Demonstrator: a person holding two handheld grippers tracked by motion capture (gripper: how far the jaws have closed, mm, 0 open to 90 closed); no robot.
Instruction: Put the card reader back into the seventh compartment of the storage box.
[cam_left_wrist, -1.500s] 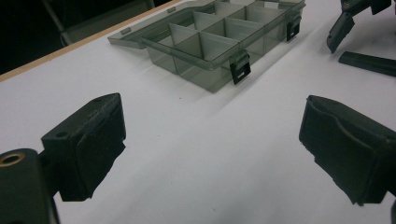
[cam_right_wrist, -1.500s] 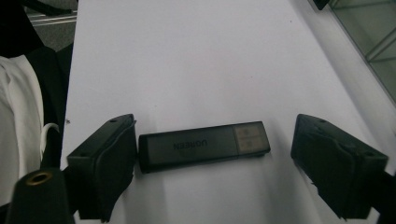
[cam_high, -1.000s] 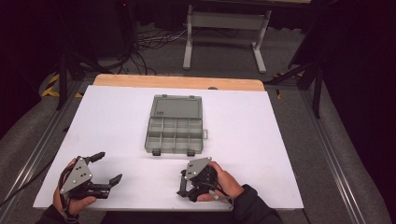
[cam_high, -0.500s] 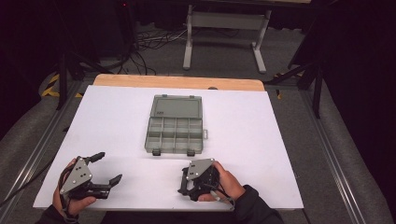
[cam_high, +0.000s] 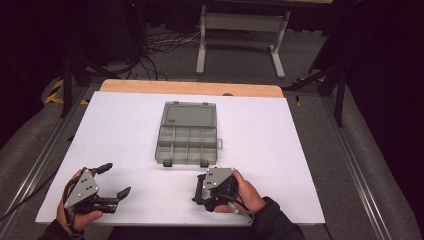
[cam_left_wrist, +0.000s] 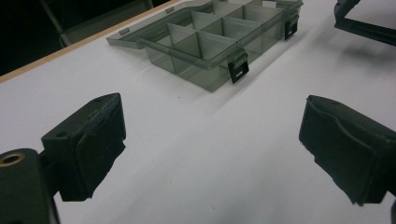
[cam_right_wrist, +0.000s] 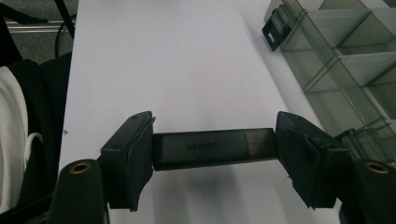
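The dark card reader (cam_right_wrist: 212, 148), marked UGREEN, sits clamped end to end between the right gripper's (cam_high: 201, 189) jaws, low over the white table (cam_high: 280, 150) near its front edge. Going left to right: the left gripper (cam_high: 116, 179) gapes wide with nothing between its jaws, then the open compartment box (cam_high: 187, 134) mid-table, then the right gripper.

The compartment box (cam_high: 187, 133) is set on the tabletop (cam_high: 280, 150), ahead of both claws, its lid laid open on the far side. The right claw (cam_high: 199, 189) is placed just before the box's near edge, with a small stick-shaped device (cam_right_wrist: 214, 148) lying crosswise between its 2 jaws. The left claw (cam_high: 114, 179) is found well apart, to the left of the right claw.
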